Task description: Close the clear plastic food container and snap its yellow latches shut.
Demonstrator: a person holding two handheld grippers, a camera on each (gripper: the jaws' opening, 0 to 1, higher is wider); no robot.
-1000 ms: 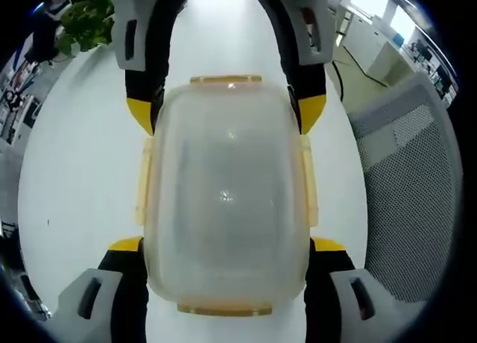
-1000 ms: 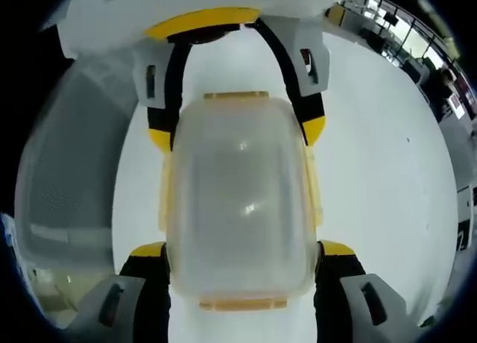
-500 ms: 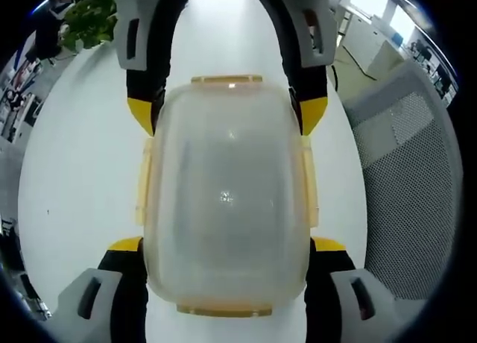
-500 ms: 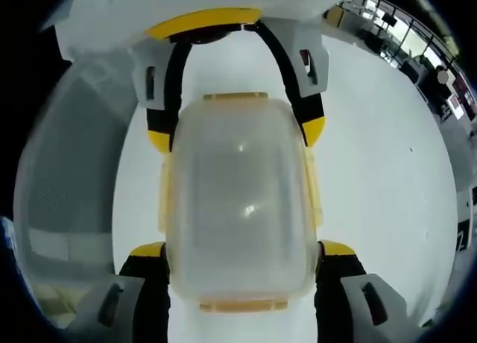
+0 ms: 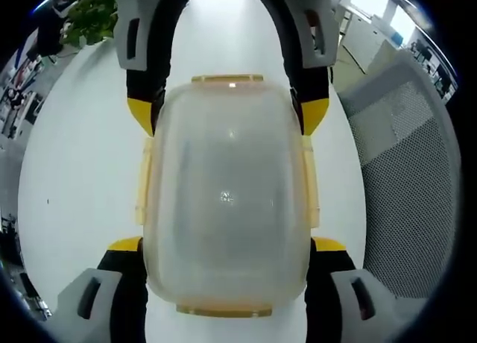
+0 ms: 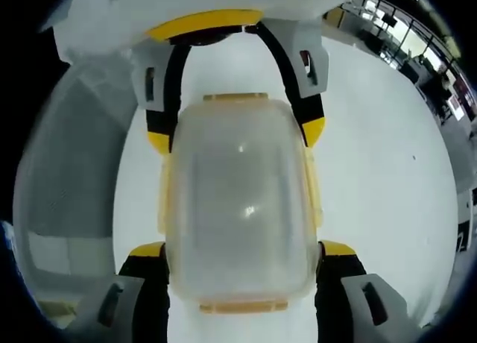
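Jaws of the left gripper [image 5: 226, 244] stood spread wide, one yellow-tipped jaw at each side of the near end of the container [image 5: 226, 197], not visibly pinching it; whether the tips touched the walls could not be told. Right gripper [image 6: 243, 248] was the same, jaws apart astride its end of the container [image 6: 240, 197]. Each gripper appeared at the far end in the other's view. One clear container, lid on, lay flat on the white table [image 5: 74, 171]. Four yellow latches counted: near latch [image 5: 223, 310], far latch [image 5: 226, 80], and one along each long side; snapped or loose, cannot tell. Grey mesh chair [image 5: 402, 179] stood beside the table, one plant [image 5: 89, 19] at the far edge.
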